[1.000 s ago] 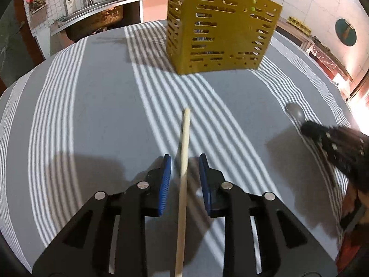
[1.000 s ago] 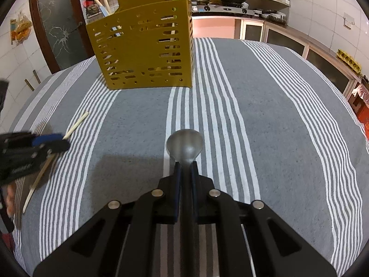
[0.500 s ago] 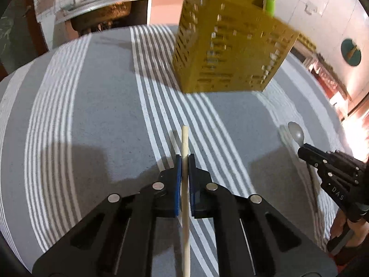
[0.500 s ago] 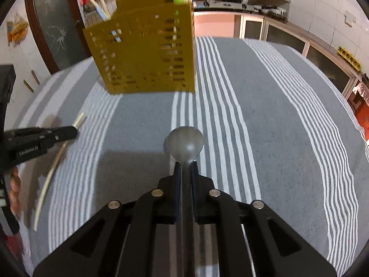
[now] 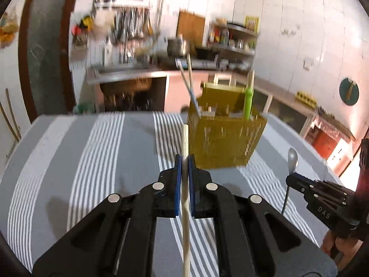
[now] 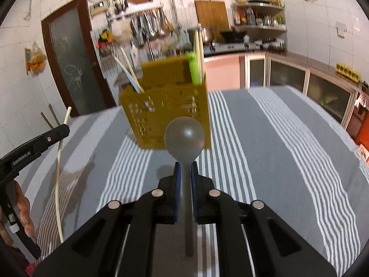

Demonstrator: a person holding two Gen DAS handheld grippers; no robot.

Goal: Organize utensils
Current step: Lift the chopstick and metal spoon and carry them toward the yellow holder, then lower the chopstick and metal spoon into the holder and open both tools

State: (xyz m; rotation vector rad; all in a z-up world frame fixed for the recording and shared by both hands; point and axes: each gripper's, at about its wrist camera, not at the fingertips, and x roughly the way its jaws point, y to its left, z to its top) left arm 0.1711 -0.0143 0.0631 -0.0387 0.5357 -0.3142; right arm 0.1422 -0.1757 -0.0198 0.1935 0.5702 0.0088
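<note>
My left gripper (image 5: 184,159) is shut on a pale wooden chopstick (image 5: 185,138), lifted clear of the striped cloth; from the right wrist view that chopstick (image 6: 59,161) hangs to the left. The right gripper (image 6: 184,166) is shut on the handle of a grey metal spoon (image 6: 184,135), bowl forward; in the left wrist view the same spoon (image 5: 292,159) shows at the right. Ahead of both stands a yellow perforated utensil basket (image 5: 227,138) (image 6: 170,108) that holds chopsticks, a green-handled utensil (image 6: 193,69) and other utensils.
The round table (image 6: 288,150) wears a grey cloth with white stripes. Behind it run a kitchen counter with a stove and pots (image 6: 230,41), a rack of hanging utensils (image 6: 147,30) and a dark door (image 6: 73,62). A hand (image 6: 23,214) holds the left gripper.
The left gripper closed on the chopstick and lifted it off the cloth. Both grippers rose and tilted up, so the kitchen behind the basket now shows. The spoon stayed clamped in the right gripper.
</note>
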